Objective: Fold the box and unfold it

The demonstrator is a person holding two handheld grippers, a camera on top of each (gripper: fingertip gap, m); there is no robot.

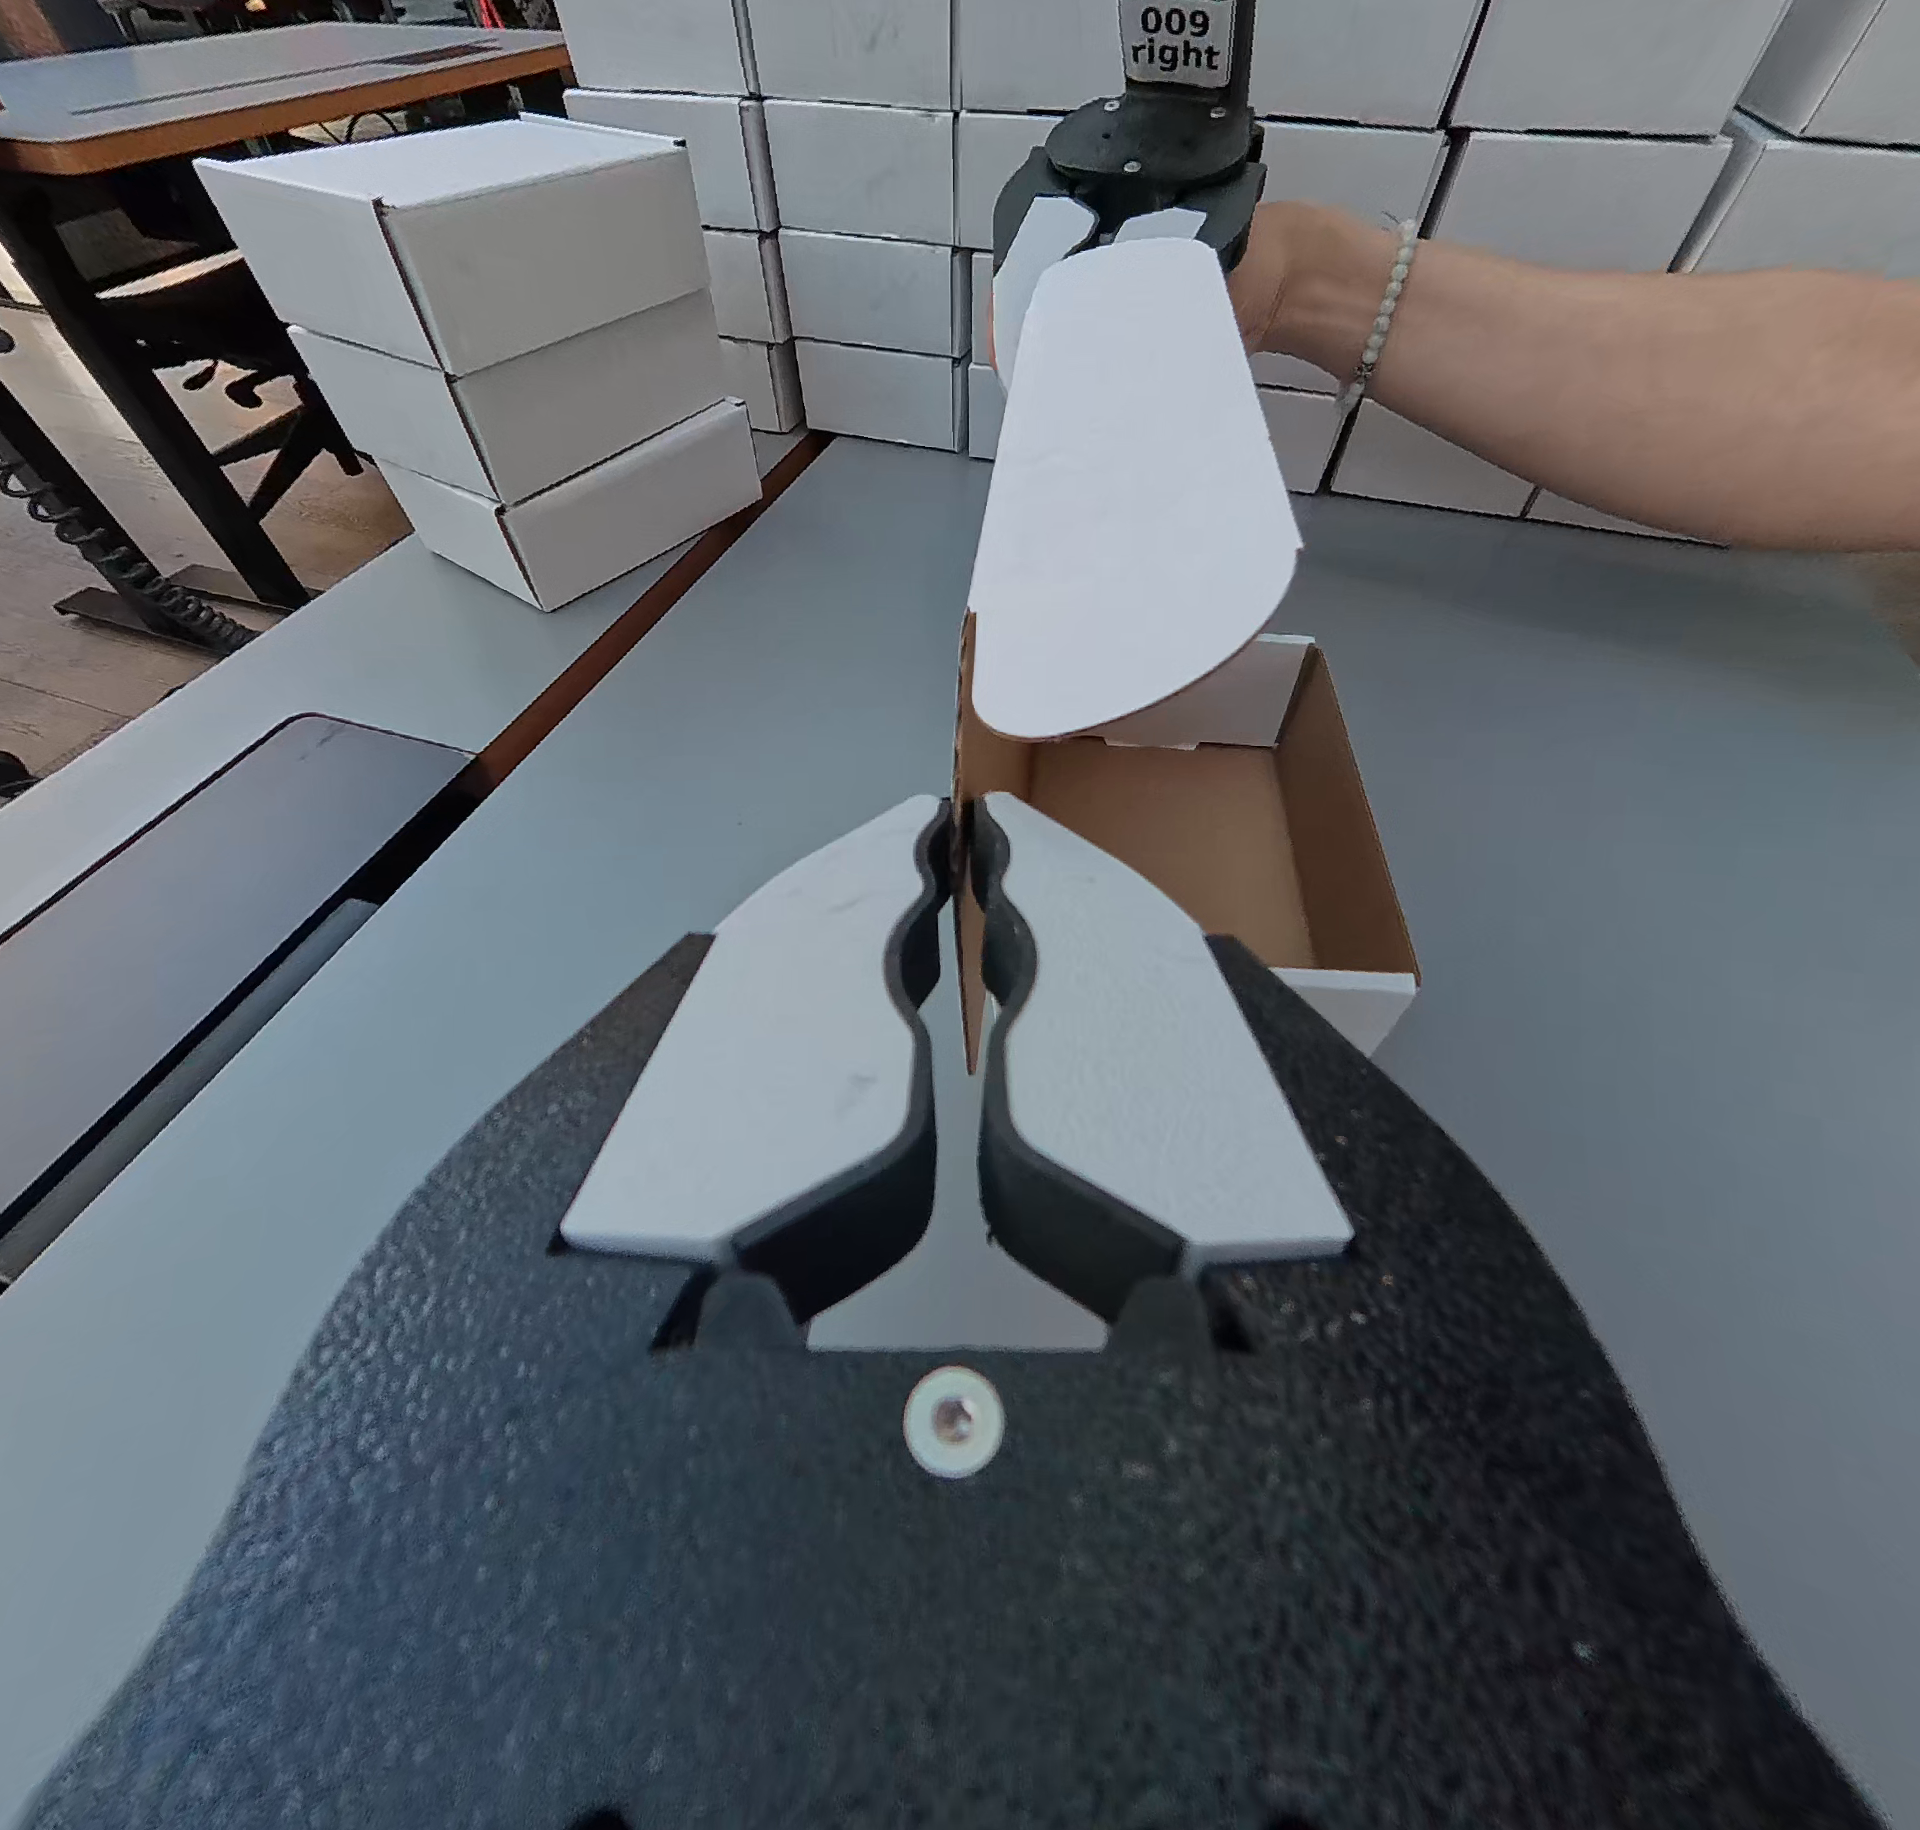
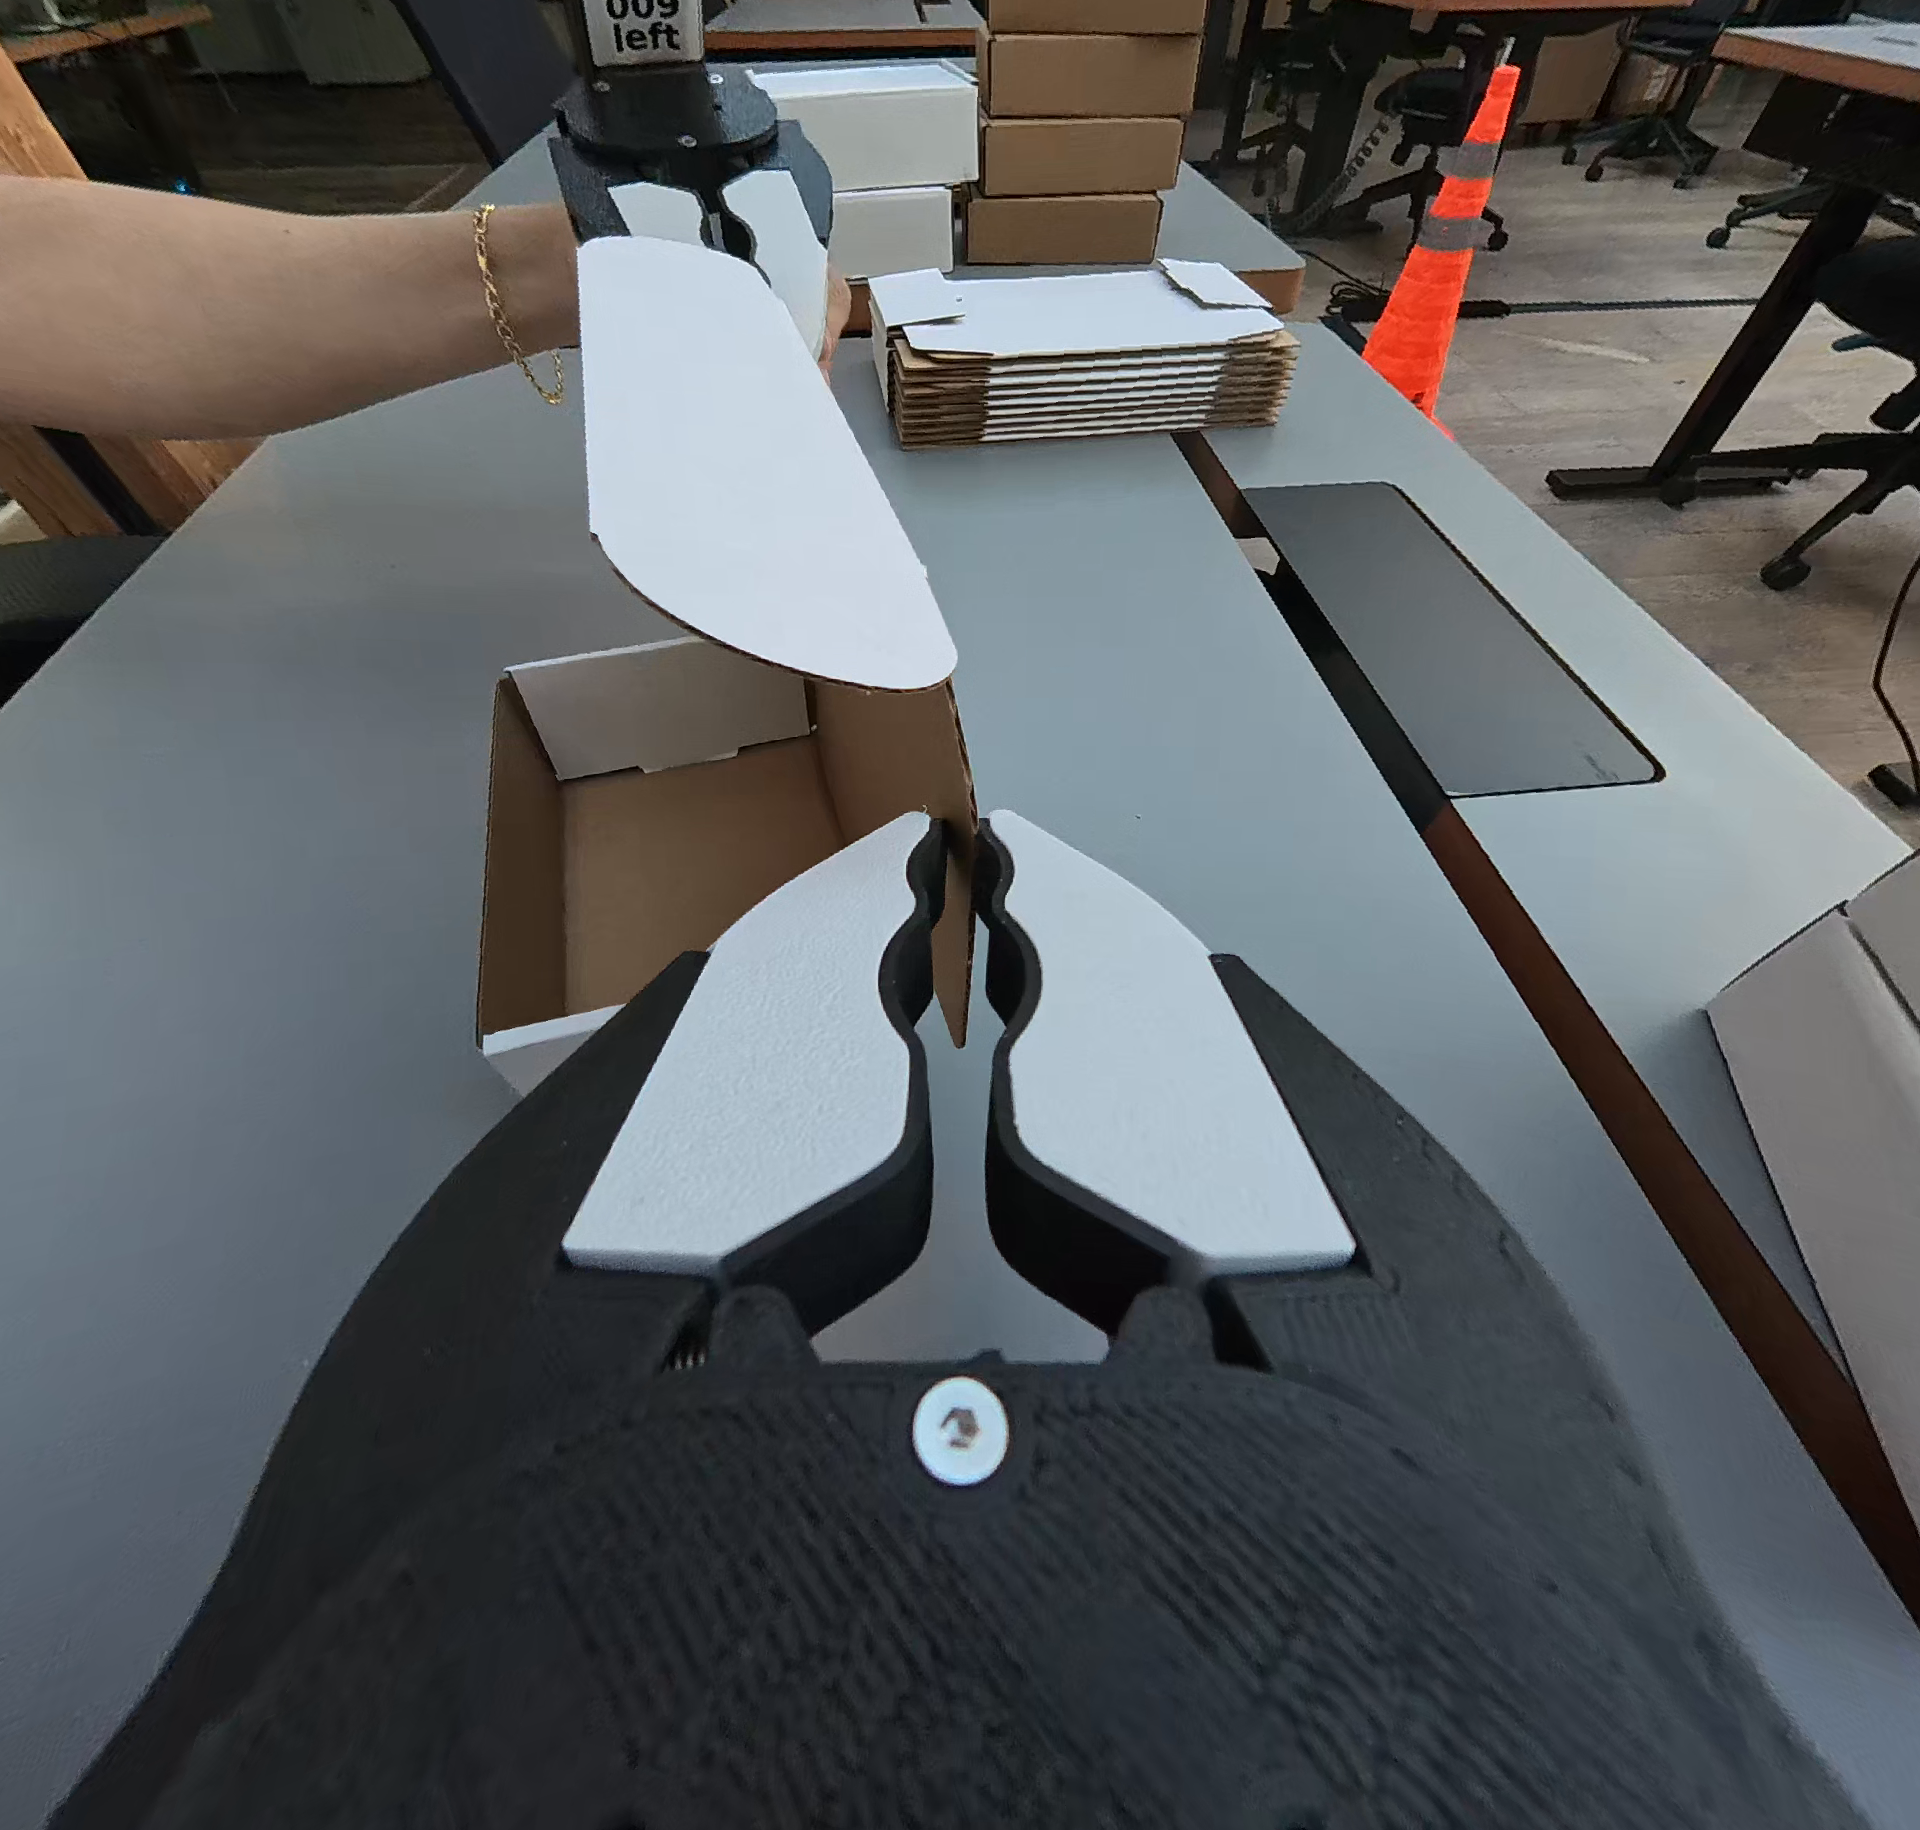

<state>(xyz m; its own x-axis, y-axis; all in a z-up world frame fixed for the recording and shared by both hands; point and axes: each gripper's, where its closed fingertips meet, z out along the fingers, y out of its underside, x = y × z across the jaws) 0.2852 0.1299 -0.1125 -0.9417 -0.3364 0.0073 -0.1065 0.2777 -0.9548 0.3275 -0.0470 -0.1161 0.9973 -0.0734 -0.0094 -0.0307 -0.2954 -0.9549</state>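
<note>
Left wrist view looks across a wide grey bench [image 1: 1558, 845] backed by a wall of stacked white cardboard cartons [image 1: 862, 35]. On the bench sits the open white cardboard box with a brown inside [image 1: 1174, 845], its tall lid panel standing upright, the rounded white tuck flap [image 1: 1132, 492] bent over at the top. Each gripper pinches one end edge of that lid: the left gripper [image 1: 966, 824] has its pale fingers [image 1: 800, 1032] narrowed onto cardboard, and the right gripper [image 2: 961, 830] likewise. If the two ends are pushed unevenly, the lid could likely twist, crease off its fold line, or drag the light box across the bench.
</note>
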